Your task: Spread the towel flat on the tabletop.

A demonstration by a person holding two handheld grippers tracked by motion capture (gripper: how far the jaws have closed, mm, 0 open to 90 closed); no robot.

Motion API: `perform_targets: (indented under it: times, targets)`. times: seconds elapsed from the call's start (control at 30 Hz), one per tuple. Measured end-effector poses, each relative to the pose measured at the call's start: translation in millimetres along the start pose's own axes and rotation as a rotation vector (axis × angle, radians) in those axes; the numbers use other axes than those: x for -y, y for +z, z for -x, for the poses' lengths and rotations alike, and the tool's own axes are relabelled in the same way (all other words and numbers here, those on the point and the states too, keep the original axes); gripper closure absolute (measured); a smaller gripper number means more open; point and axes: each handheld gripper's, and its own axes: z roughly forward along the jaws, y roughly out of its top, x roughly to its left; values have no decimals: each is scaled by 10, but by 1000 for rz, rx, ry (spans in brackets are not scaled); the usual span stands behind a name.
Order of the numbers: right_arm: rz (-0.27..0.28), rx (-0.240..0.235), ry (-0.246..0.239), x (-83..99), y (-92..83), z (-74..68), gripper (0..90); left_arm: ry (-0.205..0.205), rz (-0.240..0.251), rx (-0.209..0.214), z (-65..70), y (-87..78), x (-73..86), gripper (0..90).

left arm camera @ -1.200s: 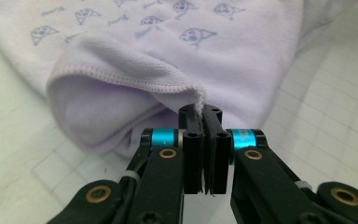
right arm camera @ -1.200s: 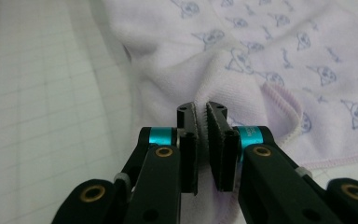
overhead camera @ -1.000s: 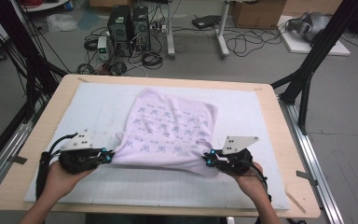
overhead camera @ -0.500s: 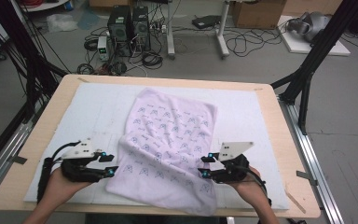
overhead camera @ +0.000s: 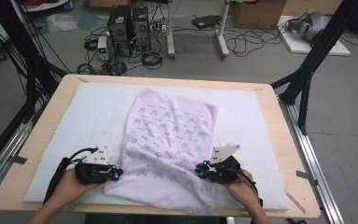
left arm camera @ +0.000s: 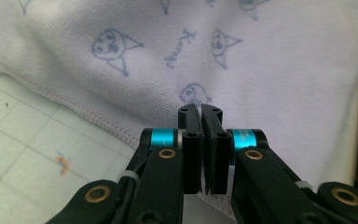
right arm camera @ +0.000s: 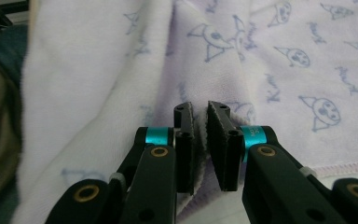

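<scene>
Two grippers are working one towel [overhead camera: 170, 140] on the white padded mat [overhead camera: 65, 126] covering the wooden table [overhead camera: 284, 140].

Left side, high view: the left hand [overhead camera: 67, 184] is holding the left gripper [overhead camera: 116, 173] at the towel's near-left edge, jaws pointing right, into the cloth. In the left gripper view, the left gripper [left arm camera: 201, 112] is sitting with jaws pressed nearly together and a thin strip of white hem caught low between them, so it is pinching the towel [left arm camera: 242, 60]. The stitched hem is running diagonally past the jaws, with gridded mat [left arm camera: 23, 154] showing to the left.

Centre: the towel is lying with its long axis running from the far side of the table toward the person, leaning slightly to the right at the far end. The far end is lying flat and wider; the near end is bunching up and sitting at the mat's near edge. Print is small blue cartoon faces.

Right side, high view: the right hand [overhead camera: 240, 184] is holding the right gripper [overhead camera: 199, 166] at the near-right edge, jaws pointing left. In the right gripper view, the right gripper [right arm camera: 200, 109] is clamping a fold of towel [right arm camera: 284, 51] between jaws with a narrow gap, cloth filling it. A ridge is rising from the jaws up through the fabric.
</scene>
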Motion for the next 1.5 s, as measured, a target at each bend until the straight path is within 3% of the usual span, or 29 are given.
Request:
perform_targets:
  times: [0.07,0.13,0.17,0.23,0.3,0.37,0.47,0.57,0.63,0.7,0.77,0.83,1.0,1.13,1.2,1.27,1.37,1.43,1.5]
  targets:
    - [8,7,-5,3,-53,-55,798,26,-11,-11,65,-105,36,868]
    - [31,44,1,2,-124,-88,685,17,4,-5,121,-185,75,863]
    - [60,49,8,-5,-173,-106,676,23,11,-11,135,-218,86,852]
    - [128,29,-5,-33,-256,-152,639,23,33,-23,133,-248,96,723]
    - [152,-7,-33,-75,-266,-215,615,9,48,-27,99,-226,89,641]
    - [129,-49,-53,-100,-185,-262,572,9,53,-23,58,-166,67,599]
    - [52,-89,-80,-81,22,-282,543,39,35,-16,-2,-28,10,573]
    - [5,-116,-66,-26,210,-258,578,36,6,20,-52,146,-15,576]
    - [-3,-107,-71,-5,262,-254,650,40,21,23,-58,196,-1,652]
    - [-5,-109,-62,-6,246,-236,749,18,6,26,-67,184,-11,815]
    - [-9,-109,-61,-7,233,-233,806,51,-35,9,-13,159,-43,848]
    - [-16,-113,-73,-21,213,-249,824,76,-60,22,54,101,-45,853]
    - [28,-145,-84,-49,59,-373,829,90,8,45,268,-243,33,854]
    - [12,-150,-137,-125,-74,-557,834,128,76,84,485,-438,34,822]
    - [17,-212,-150,-153,-142,-629,818,139,83,83,530,-471,27,748]
    - [65,-257,-163,-165,-229,-681,741,134,92,71,515,-451,26,678]
    - [92,-204,-131,-153,-309,-618,682,101,94,45,388,-325,21,623]
    - [73,-153,-107,-122,-276,-519,620,90,69,20,267,-201,6,596]
    - [51,-140,-80,-79,-197,-441,593,67,51,-3,156,-62,-7,586]
